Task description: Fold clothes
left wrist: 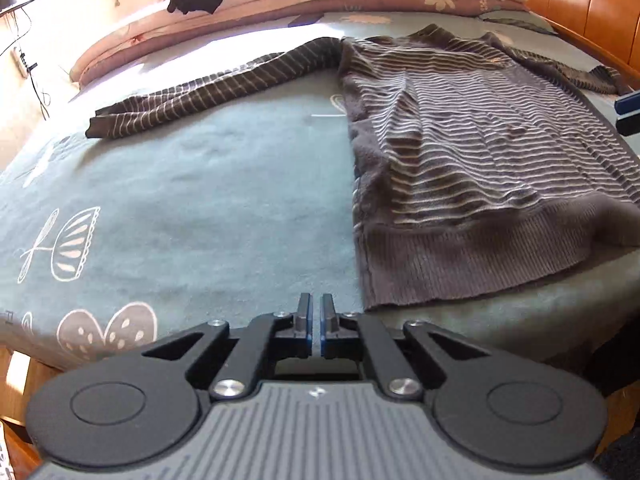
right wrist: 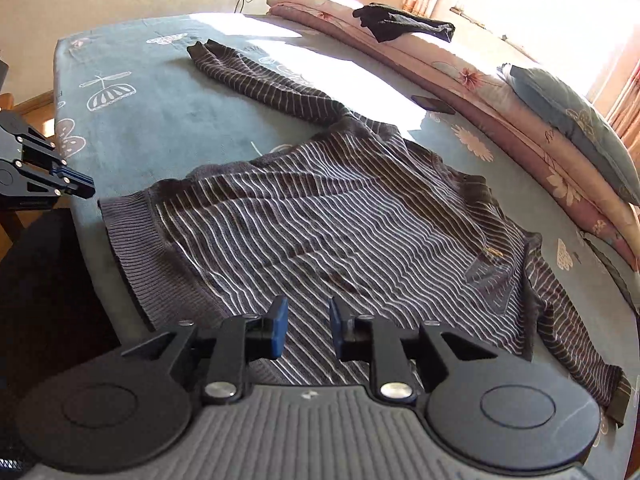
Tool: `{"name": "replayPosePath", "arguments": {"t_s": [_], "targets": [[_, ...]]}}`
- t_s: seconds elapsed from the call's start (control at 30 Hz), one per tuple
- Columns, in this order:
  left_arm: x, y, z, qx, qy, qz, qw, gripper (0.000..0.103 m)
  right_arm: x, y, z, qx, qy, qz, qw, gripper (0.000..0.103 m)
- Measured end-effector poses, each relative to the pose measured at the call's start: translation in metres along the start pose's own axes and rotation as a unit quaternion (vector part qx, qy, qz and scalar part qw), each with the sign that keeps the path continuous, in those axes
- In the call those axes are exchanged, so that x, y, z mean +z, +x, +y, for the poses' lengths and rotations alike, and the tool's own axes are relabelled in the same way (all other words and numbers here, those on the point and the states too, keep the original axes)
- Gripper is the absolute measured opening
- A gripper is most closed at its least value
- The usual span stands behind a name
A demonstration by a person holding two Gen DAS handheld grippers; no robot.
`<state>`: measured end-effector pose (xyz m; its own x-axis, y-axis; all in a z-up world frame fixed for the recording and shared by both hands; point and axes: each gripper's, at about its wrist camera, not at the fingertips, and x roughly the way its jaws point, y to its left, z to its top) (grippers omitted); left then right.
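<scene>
A brown sweater with thin pale stripes (left wrist: 480,152) lies flat on the bed, its ribbed hem toward me and one sleeve (left wrist: 208,88) stretched out to the left. In the right wrist view the same sweater (right wrist: 340,216) fills the middle, with its other sleeve (right wrist: 572,328) running to the right edge. My left gripper (left wrist: 316,308) is shut with nothing in it, low over the bare blanket just left of the hem corner. My right gripper (right wrist: 308,316) hovers open over the sweater's lower body, with only fabric beneath it.
The bed is covered by a grey-green blanket (left wrist: 180,200) with white drawings. Folded floral quilts (right wrist: 460,68) and a pillow (right wrist: 572,120) line the far side, with a black garment (right wrist: 404,22) on top. A dark phone (right wrist: 432,104) lies near the quilts. A wooden headboard (left wrist: 580,4) stands at the right.
</scene>
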<state>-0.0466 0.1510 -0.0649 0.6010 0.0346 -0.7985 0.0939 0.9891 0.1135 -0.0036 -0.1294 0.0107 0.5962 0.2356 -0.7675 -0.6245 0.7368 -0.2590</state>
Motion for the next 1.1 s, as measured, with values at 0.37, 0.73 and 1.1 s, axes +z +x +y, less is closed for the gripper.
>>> {"name": "replayPosePath", "arguments": {"t_s": [0.37, 0.73, 1.1], "targets": [[0.027, -0.009, -0.060, -0.079, 0.145, -0.089, 0.9823, 0.017, -0.082, 0.000, 0.006, 0.061, -0.132, 0.069, 0.987, 0.026], [0.041, 0.045, -0.075, -0.068, 0.165, -0.019, 0.9838, 0.035, -0.071, 0.044, 0.042, 0.068, -0.172, 0.067, 0.981, 0.027], [0.050, 0.027, -0.062, -0.091, 0.146, -0.037, 0.9845, 0.042, -0.071, 0.015, 0.014, 0.112, -0.161, 0.093, 0.976, 0.022]]}}
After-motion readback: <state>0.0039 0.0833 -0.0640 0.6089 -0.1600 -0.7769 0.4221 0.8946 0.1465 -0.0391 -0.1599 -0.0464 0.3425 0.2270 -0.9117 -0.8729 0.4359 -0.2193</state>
